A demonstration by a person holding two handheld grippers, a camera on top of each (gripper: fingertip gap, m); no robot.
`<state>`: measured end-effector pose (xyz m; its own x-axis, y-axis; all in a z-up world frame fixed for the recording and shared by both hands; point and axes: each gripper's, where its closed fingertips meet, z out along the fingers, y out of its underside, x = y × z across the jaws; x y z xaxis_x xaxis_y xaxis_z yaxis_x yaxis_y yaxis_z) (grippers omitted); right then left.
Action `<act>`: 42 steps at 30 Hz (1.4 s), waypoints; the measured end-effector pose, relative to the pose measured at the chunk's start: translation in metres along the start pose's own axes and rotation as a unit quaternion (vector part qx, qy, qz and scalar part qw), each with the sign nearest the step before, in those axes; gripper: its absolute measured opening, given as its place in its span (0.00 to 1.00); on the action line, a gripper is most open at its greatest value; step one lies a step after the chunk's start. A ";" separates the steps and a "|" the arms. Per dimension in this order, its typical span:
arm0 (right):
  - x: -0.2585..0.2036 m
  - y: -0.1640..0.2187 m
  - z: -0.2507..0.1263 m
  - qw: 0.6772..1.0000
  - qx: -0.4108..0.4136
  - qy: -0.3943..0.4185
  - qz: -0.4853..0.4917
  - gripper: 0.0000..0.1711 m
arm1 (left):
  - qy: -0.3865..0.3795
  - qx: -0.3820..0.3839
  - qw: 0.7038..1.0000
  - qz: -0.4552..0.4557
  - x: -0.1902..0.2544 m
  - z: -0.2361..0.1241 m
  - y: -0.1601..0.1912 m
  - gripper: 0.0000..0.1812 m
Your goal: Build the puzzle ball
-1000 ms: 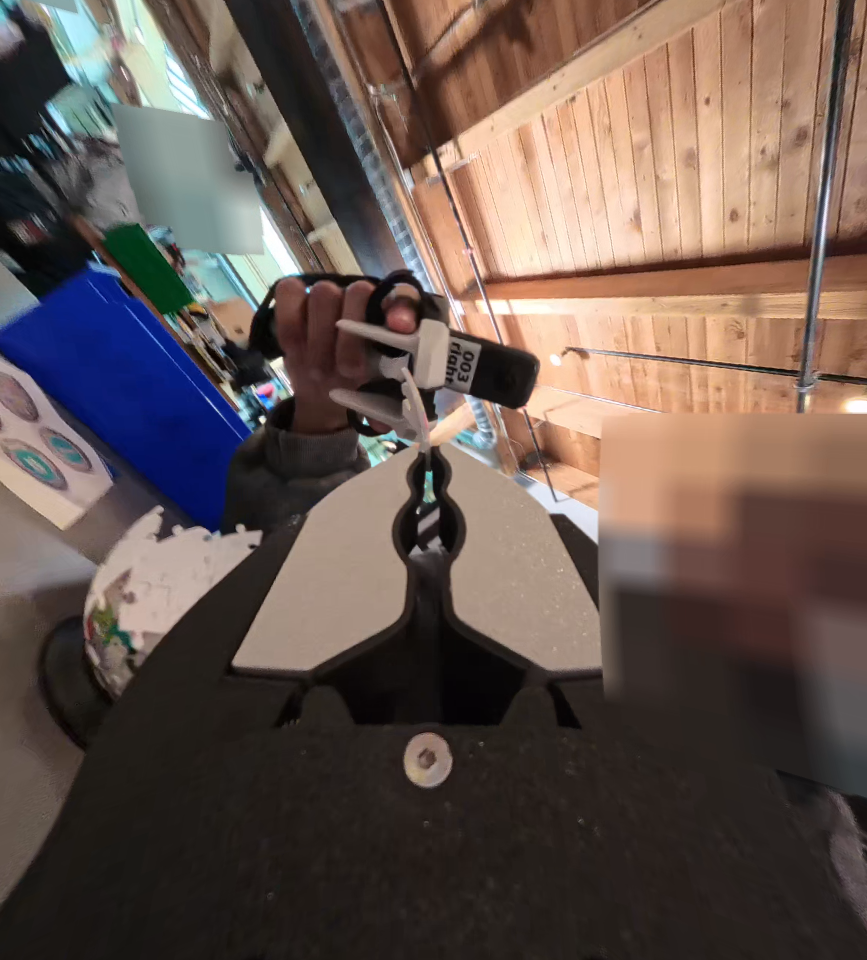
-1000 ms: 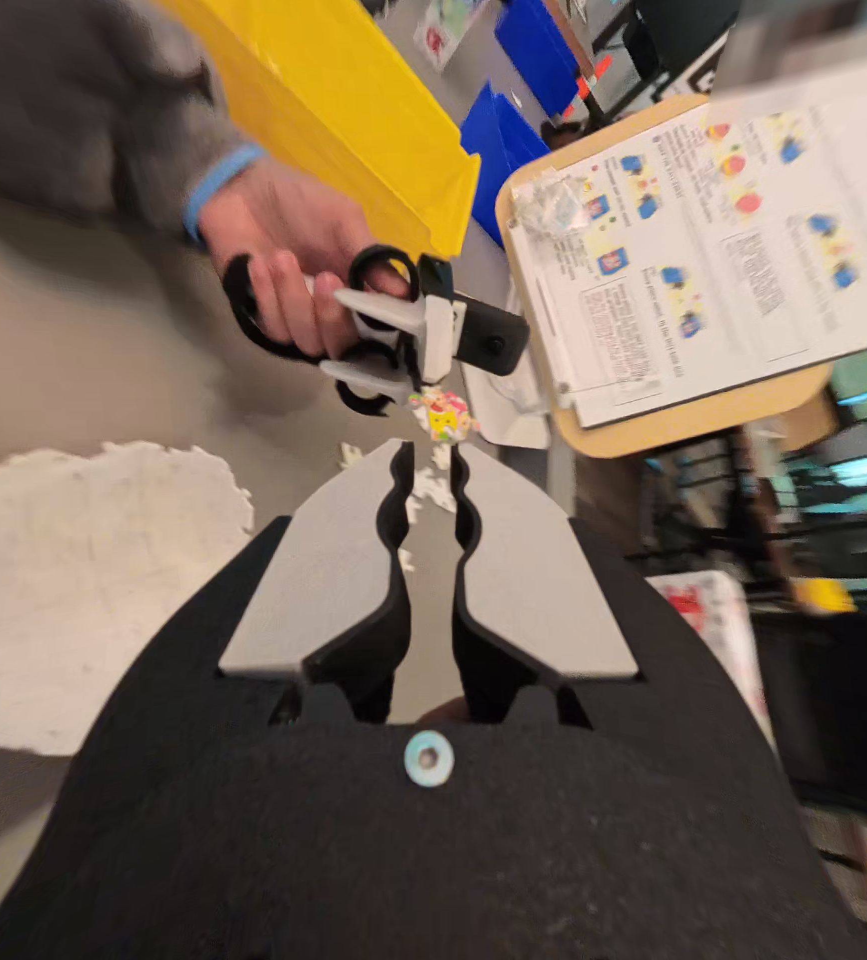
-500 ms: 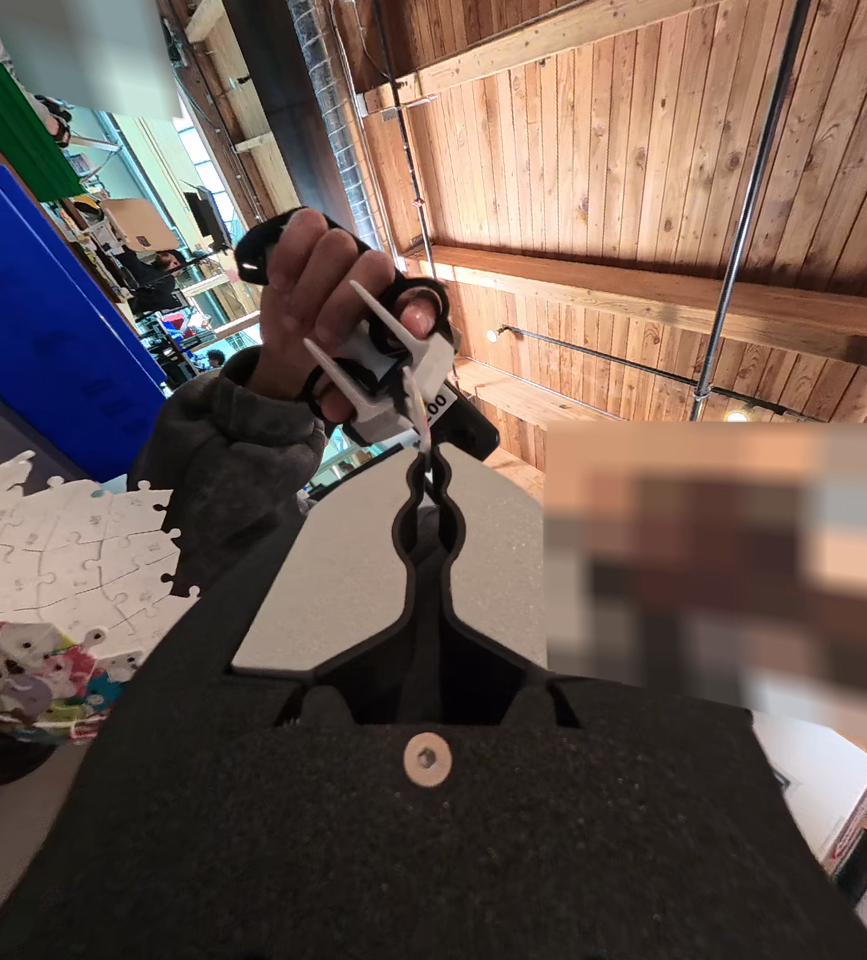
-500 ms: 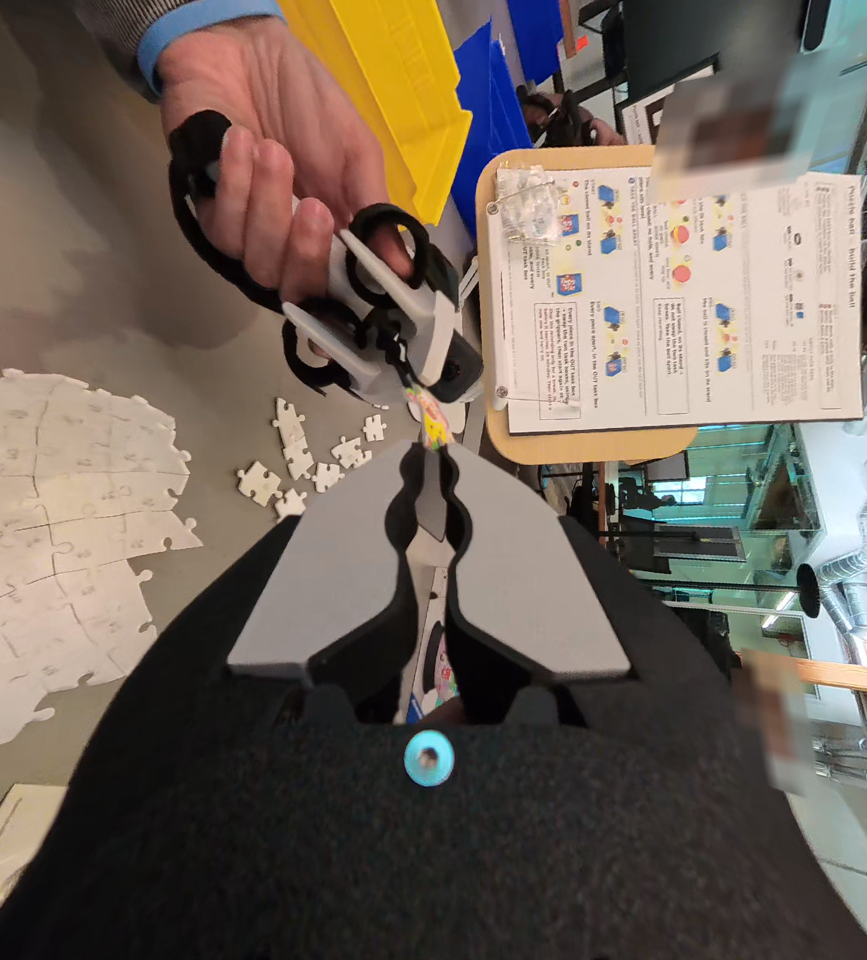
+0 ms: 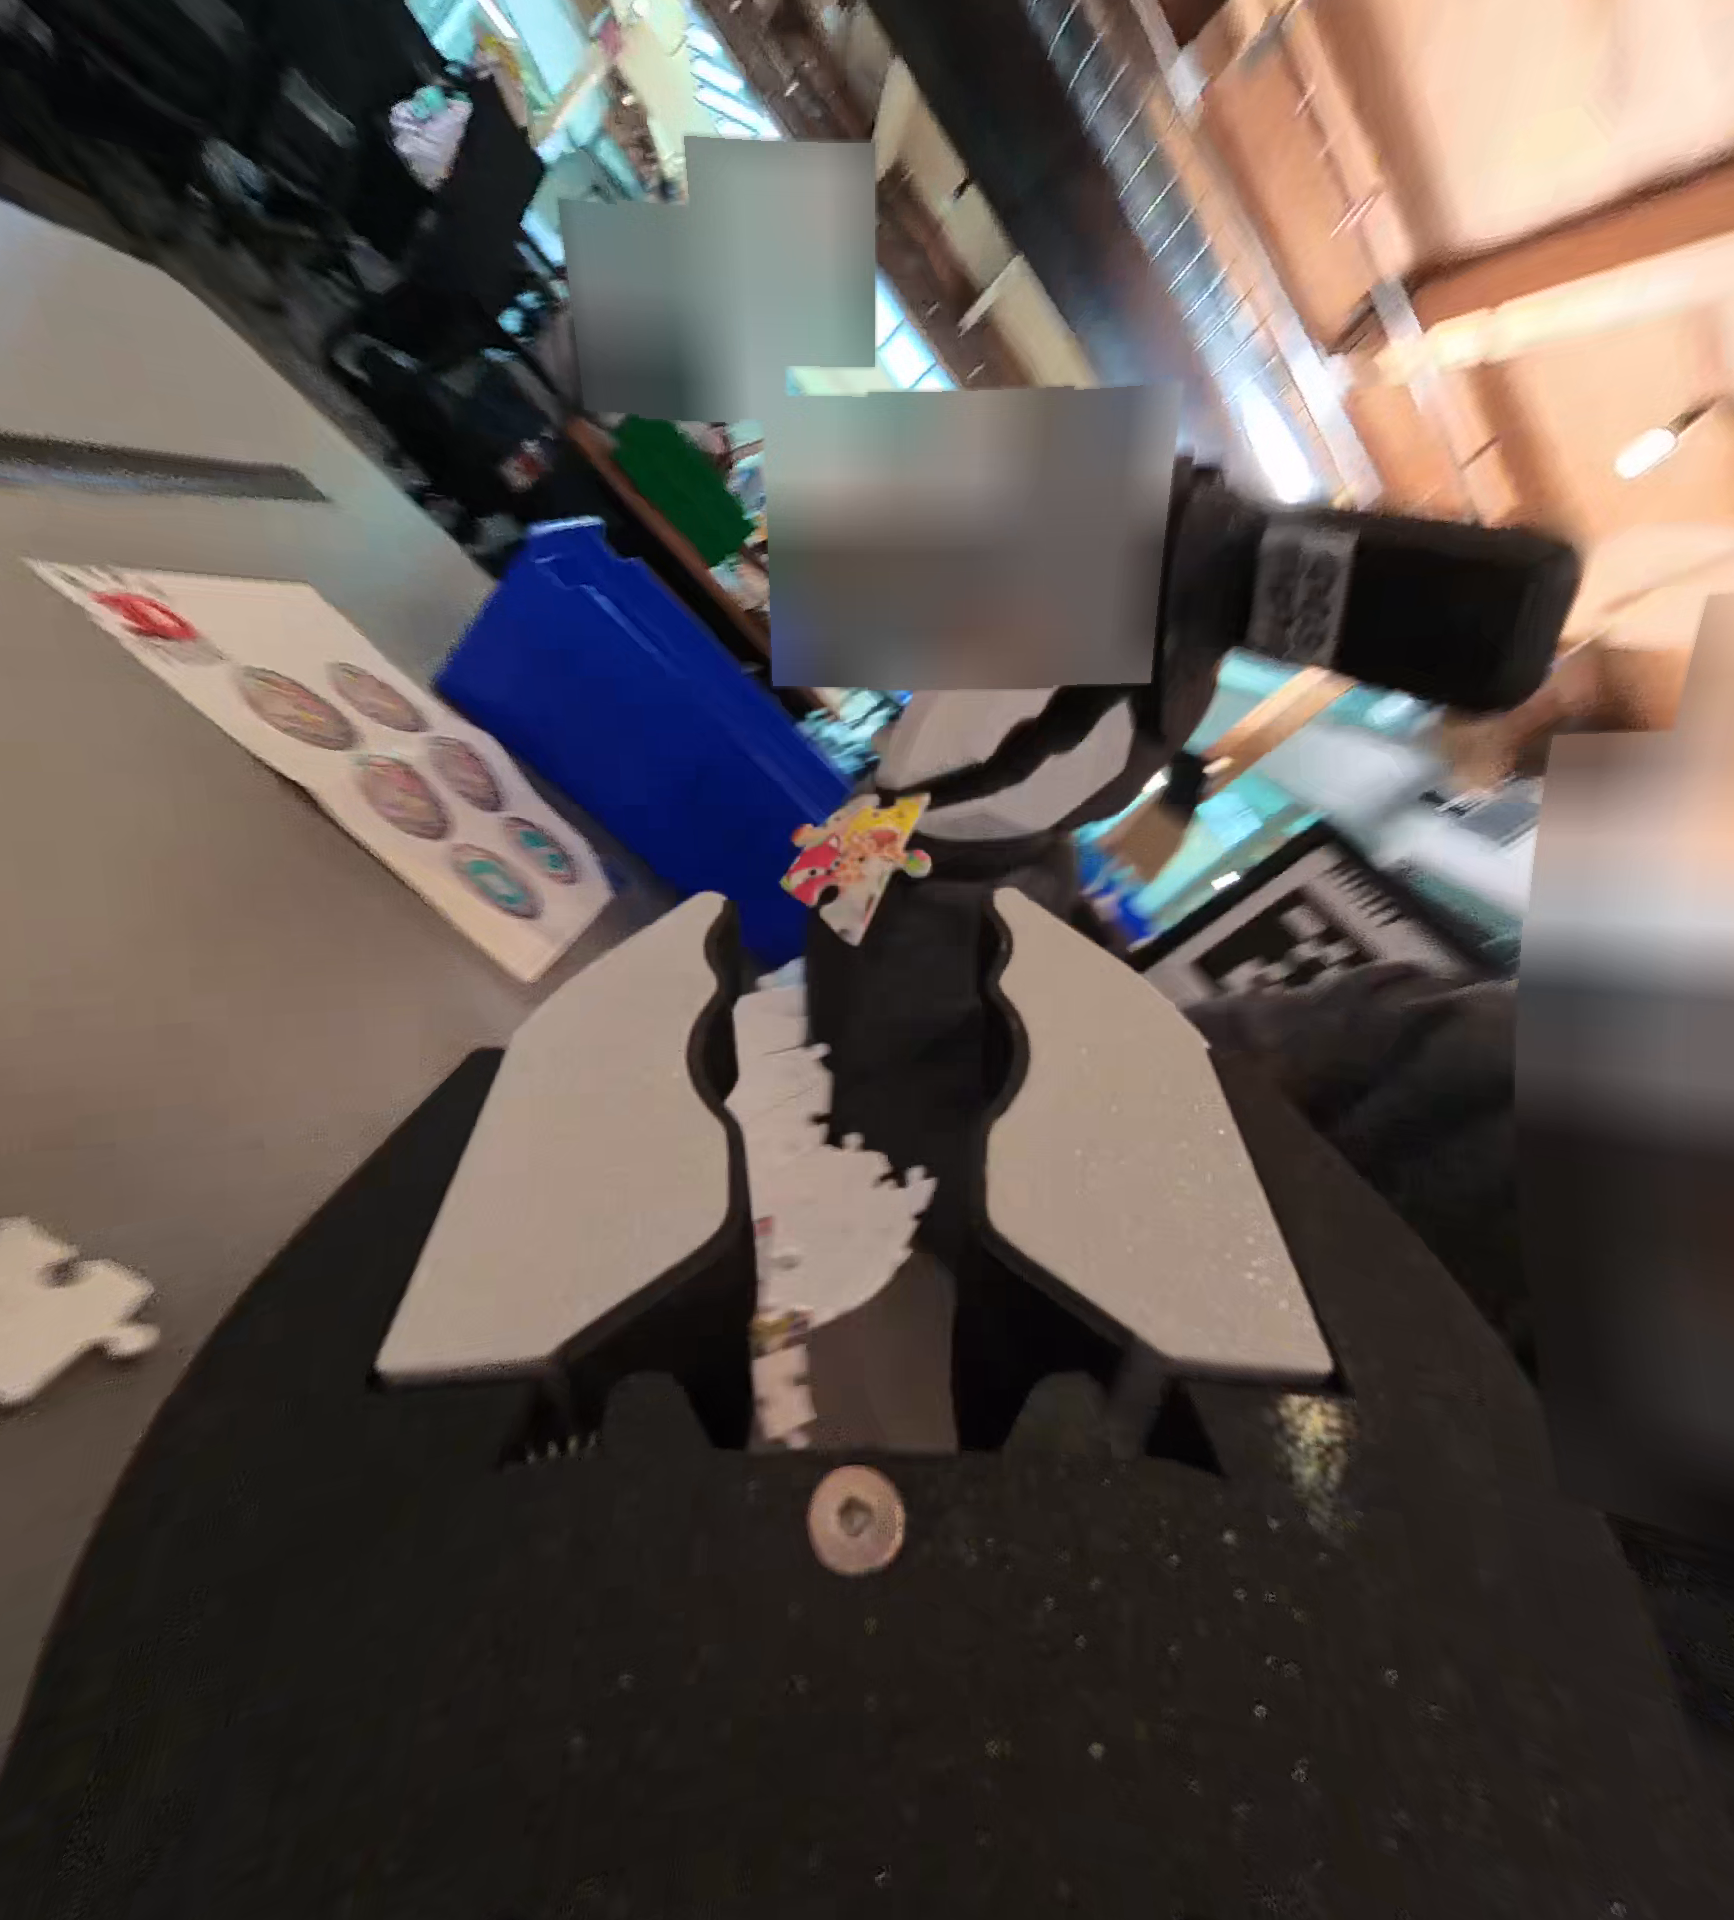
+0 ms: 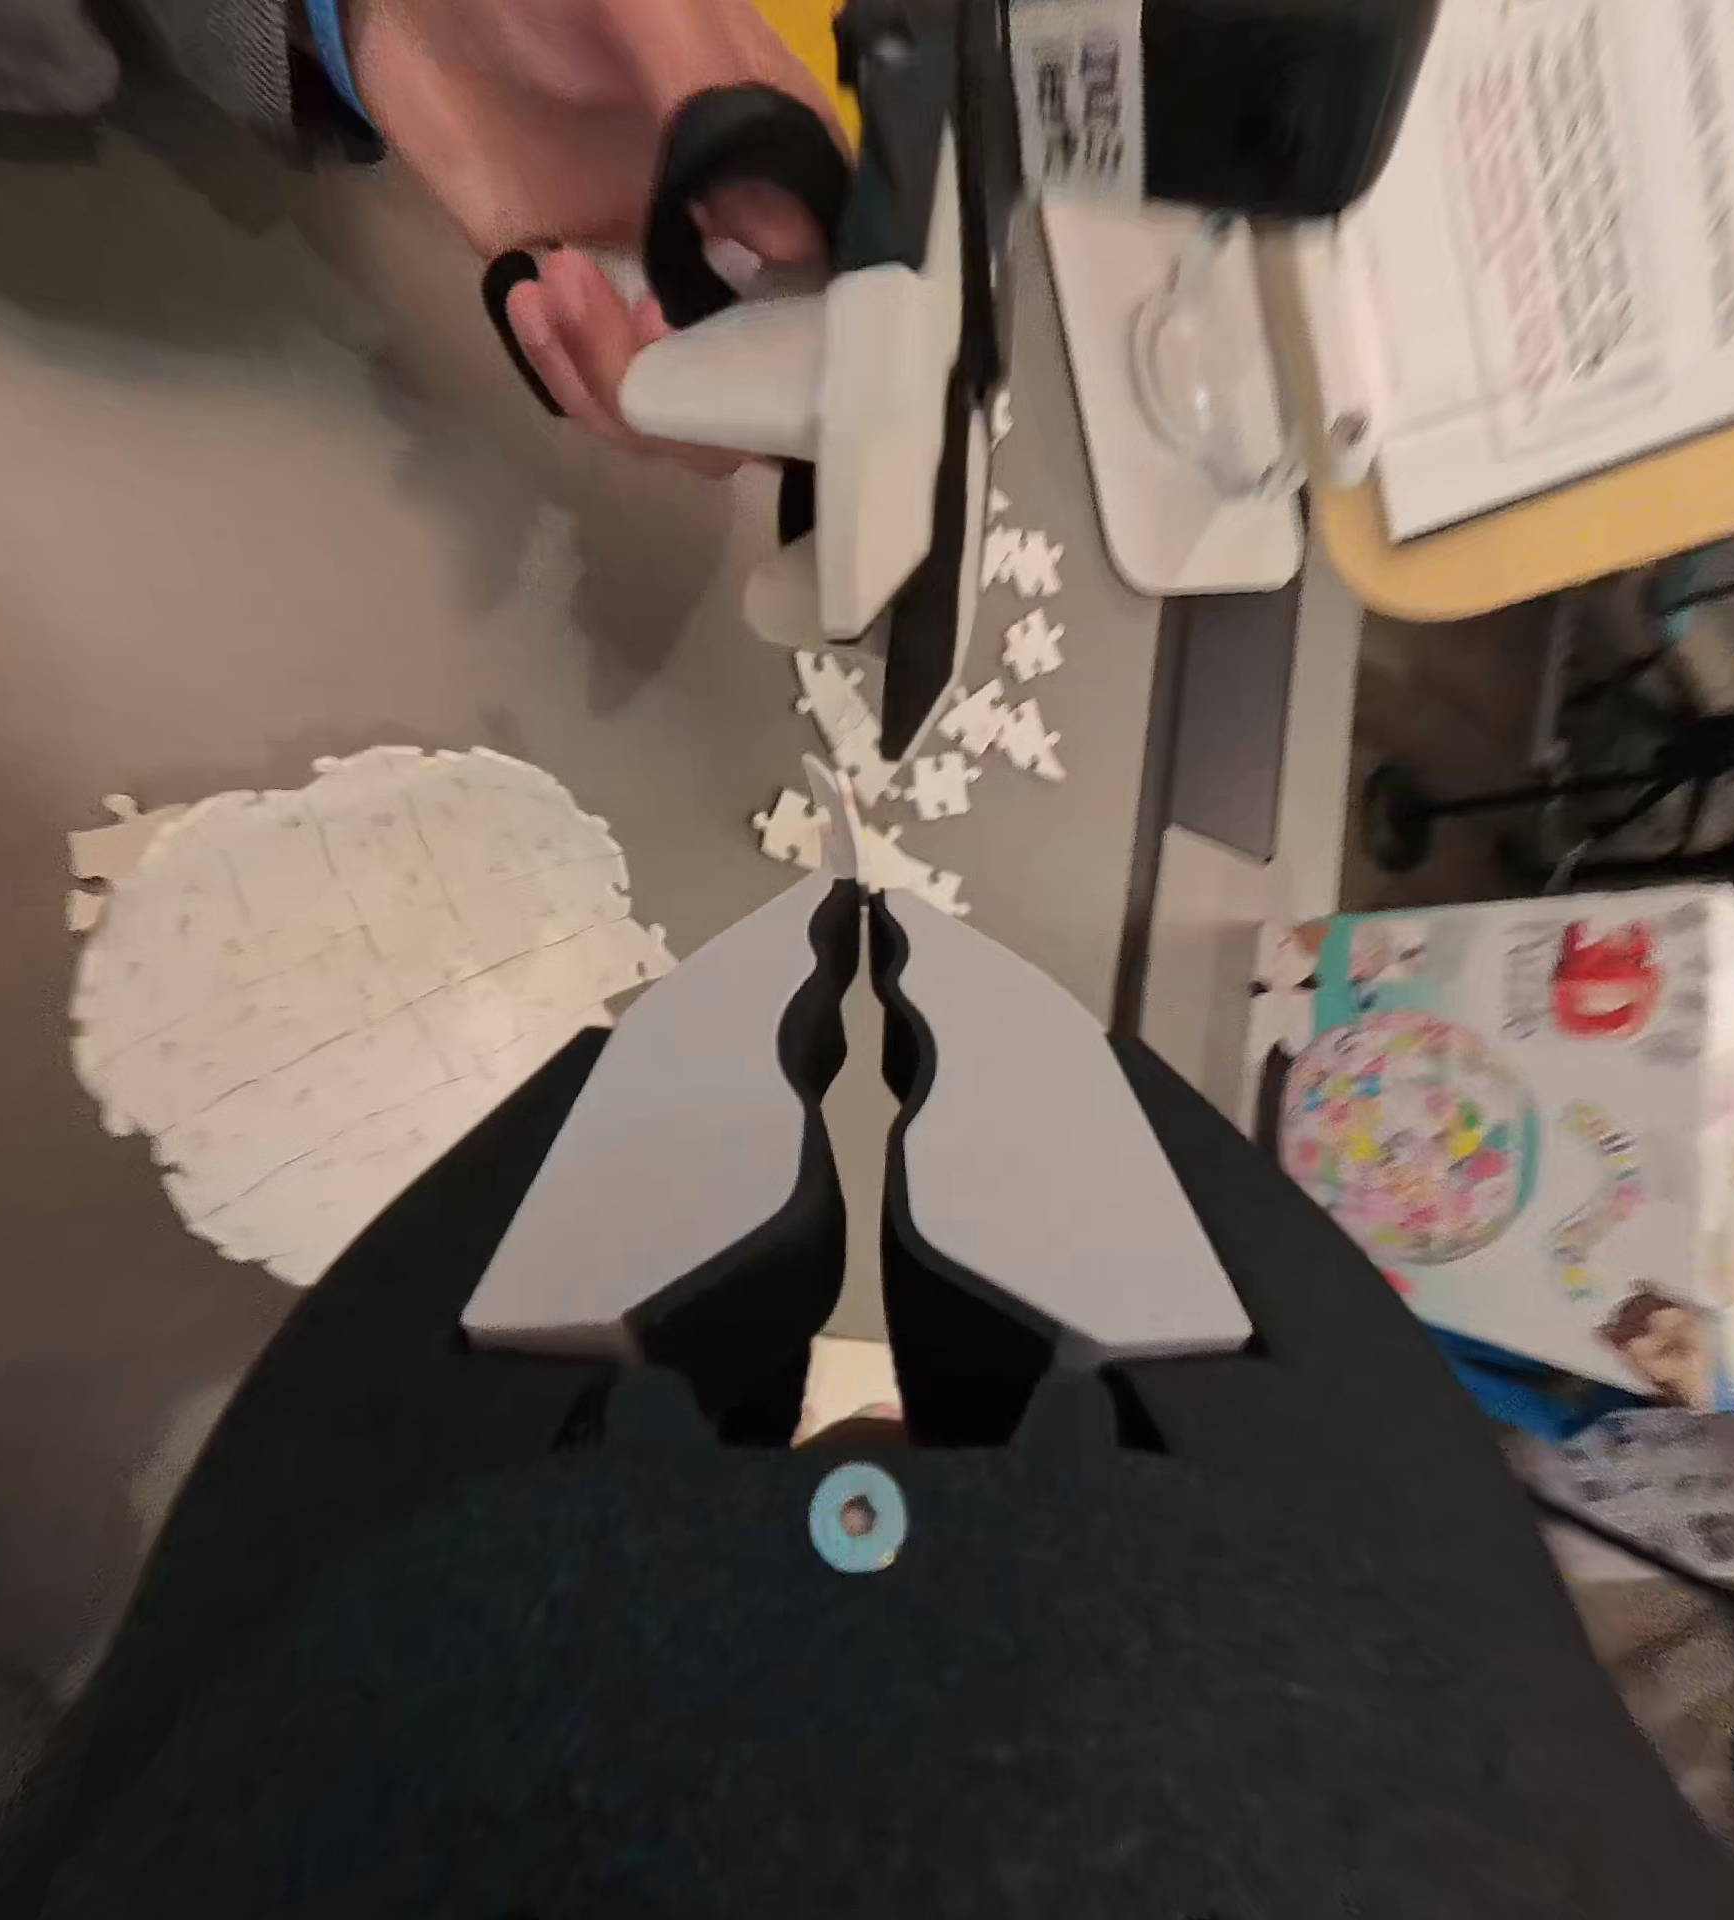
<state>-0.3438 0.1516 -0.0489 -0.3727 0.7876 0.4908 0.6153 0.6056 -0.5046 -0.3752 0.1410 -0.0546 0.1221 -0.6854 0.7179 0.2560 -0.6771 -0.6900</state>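
Observation:
My right gripper (image 6: 850,891) is shut on a puzzle piece (image 6: 839,831), seen edge-on at its tips. In the left wrist view the same piece (image 5: 858,857) shows its colourful face, held by the right gripper (image 5: 998,774) just beyond my left gripper (image 5: 858,920). The left gripper is open and empty. It also shows in the right wrist view (image 6: 910,717), held by a hand above the loose pieces. The part-built puzzle ball (image 6: 343,997) lies white side up on the grey table at left. It also shows between the left fingers (image 5: 811,1143).
Several loose white pieces (image 6: 956,727) lie ahead, more at the left (image 5: 1,1299). The puzzle box (image 6: 1517,1132) stands right, a clipboard with an instruction sheet (image 6: 1569,260) and a white tray (image 6: 1185,436) at upper right. A picture sheet (image 5: 354,748) and a blue bin (image 5: 634,707) stand left.
The left gripper held the colourful piece; the right gripper closed on it, the left opened and let go. Both grippers have tilted down toward the table.

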 end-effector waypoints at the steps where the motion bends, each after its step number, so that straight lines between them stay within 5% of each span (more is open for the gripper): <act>1: -0.002 0.003 0.001 1.000 -0.007 -0.017 0.025 0.01 | -0.039 -0.018 0.998 0.045 -0.005 0.001 0.003 0.23; 8: -0.013 0.003 0.006 0.994 -0.002 -0.074 0.076 0.01 | -0.135 -0.084 0.960 0.230 -0.007 0.019 0.021 0.21; 14: -0.009 -0.008 0.005 0.994 0.032 -0.068 0.074 0.01 | -0.188 -0.093 0.937 0.281 -0.013 0.029 0.027 0.01; 24: 0.004 -0.010 0.007 0.992 0.065 -0.047 0.098 0.04 | -0.199 -0.018 0.954 0.224 -0.014 0.035 0.015 0.01; 42: 0.002 -0.009 0.008 0.994 0.058 -0.042 0.079 0.02 | -0.201 -0.029 0.953 0.224 -0.016 0.038 0.019 0.01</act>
<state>-0.3560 0.1485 -0.0492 -0.3374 0.8778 0.3400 0.5880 0.4785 -0.6521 -0.3361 0.1492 -0.0762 0.5674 -0.7588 0.3199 0.0395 -0.3629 -0.9310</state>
